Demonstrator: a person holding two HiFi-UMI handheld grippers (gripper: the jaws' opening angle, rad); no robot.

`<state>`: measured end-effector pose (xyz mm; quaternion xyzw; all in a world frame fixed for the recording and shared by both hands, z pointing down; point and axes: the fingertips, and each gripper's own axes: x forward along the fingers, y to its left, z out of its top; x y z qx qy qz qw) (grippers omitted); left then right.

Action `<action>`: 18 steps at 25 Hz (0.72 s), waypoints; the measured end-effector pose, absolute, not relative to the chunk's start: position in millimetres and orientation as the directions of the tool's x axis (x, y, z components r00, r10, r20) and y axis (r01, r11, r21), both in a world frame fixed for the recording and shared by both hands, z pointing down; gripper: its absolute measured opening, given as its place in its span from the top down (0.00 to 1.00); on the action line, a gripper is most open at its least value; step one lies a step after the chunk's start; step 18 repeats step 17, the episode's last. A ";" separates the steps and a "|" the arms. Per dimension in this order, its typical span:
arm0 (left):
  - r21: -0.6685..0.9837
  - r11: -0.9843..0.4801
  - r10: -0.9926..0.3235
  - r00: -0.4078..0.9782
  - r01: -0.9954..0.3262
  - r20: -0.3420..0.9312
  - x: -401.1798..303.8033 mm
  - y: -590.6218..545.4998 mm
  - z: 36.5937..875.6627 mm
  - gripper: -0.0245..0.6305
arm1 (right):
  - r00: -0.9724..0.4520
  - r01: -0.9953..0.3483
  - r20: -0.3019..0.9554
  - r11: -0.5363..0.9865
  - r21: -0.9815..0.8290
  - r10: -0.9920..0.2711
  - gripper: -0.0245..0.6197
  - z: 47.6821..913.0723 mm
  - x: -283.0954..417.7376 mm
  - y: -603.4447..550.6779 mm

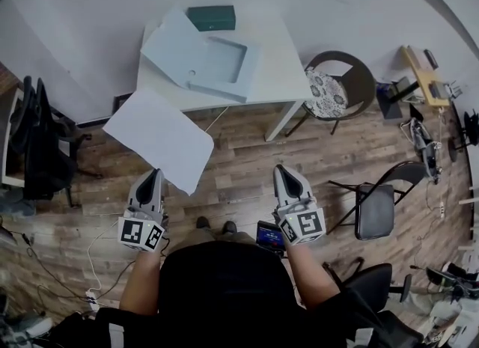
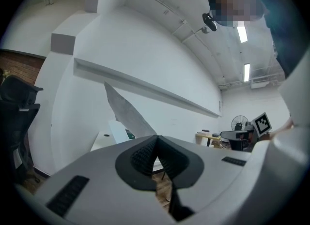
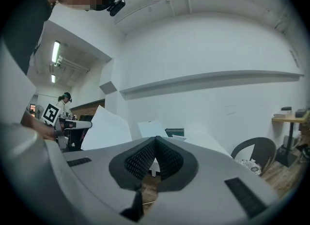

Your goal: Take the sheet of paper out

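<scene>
A white sheet of paper (image 1: 159, 138) hangs in the air over the wooden floor, in front of the white table (image 1: 281, 84). My left gripper (image 1: 154, 174) is shut on the sheet's near edge. In the left gripper view the paper (image 2: 127, 115) rises edge-on out of the closed jaws (image 2: 156, 141). My right gripper (image 1: 283, 171) is level with the left one, shut and empty. Its own view shows the pads together (image 3: 155, 141) and the sheet (image 3: 104, 128) off to the left. On the table lies an opened pale blue folder (image 1: 209, 60).
A dark green box (image 1: 211, 17) sits at the table's far edge. A round chair (image 1: 338, 88) stands right of the table, with a black folding chair (image 1: 374, 209) nearer me. A black office chair (image 1: 39, 141) is at the left. Cables lie on the floor (image 1: 93, 264).
</scene>
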<state>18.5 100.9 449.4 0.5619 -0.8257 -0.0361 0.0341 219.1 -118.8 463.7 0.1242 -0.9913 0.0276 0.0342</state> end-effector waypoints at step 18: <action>0.111 0.352 -0.936 -0.345 -0.929 0.072 45.6 75.4 459.4 0.96 | -0.969 -0.241 0.065 0.968 -0.068 -0.237 0.95 473.4 239.6 -138.8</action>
